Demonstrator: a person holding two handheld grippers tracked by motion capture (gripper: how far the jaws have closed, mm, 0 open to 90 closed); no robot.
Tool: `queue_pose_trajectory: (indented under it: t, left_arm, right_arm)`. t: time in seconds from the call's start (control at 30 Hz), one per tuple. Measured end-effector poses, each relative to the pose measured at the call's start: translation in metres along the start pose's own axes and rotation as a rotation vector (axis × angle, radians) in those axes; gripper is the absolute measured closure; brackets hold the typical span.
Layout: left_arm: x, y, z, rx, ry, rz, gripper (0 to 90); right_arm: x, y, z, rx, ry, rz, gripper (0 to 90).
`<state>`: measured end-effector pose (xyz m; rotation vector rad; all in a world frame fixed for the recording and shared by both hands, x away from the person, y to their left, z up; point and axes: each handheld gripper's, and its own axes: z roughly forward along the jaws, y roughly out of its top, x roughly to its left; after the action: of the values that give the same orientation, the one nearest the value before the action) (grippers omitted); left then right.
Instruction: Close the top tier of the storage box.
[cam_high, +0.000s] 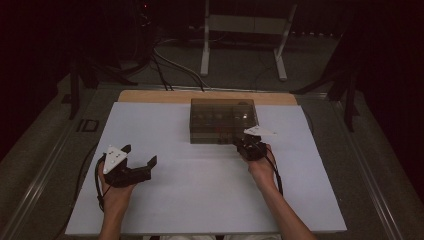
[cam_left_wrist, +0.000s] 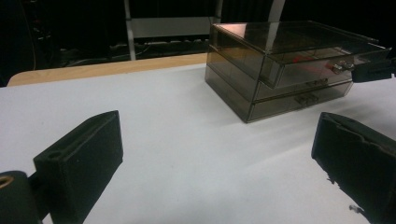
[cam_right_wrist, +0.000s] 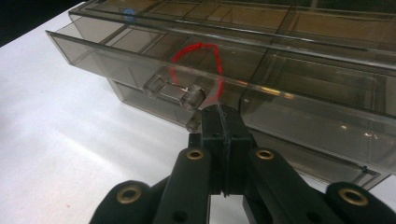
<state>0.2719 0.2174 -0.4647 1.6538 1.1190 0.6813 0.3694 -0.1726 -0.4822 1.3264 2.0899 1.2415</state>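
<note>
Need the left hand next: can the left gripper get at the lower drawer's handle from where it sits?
Probably yes: the left gripper is open, with bare white table between it and the lower drawer's handle. The right gripper sits higher, at the top drawer.

A white board (cam_high: 200, 200) covers the table, and a strip of pale wooden tabletop (cam_high: 150, 96) shows along its far edge. Beyond that, on the grey floor (cam_high: 240, 65), stands a white metal frame (cam_high: 245, 25) on two legs. Dark cables (cam_high: 167, 70) trail across the floor at far left, with black stands (cam_high: 82, 75) beside them.
</note>
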Motion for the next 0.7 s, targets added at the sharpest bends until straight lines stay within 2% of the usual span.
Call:
queue_pose_trajectory:
  t: [0.4,0.7]
  left_arm:
    - [0.000,0.000,0.000,0.000,-0.001,-0.001,3.7]
    - [0.001,0.000,0.000,-0.001,0.001,-0.005,3.6]
  right_arm:
    - [-0.005,0.001,0.003,-0.002,-0.023,0.016,90.0]
    - [-0.014,0.002,0.006,-0.025,-0.053,0.053,90.0]
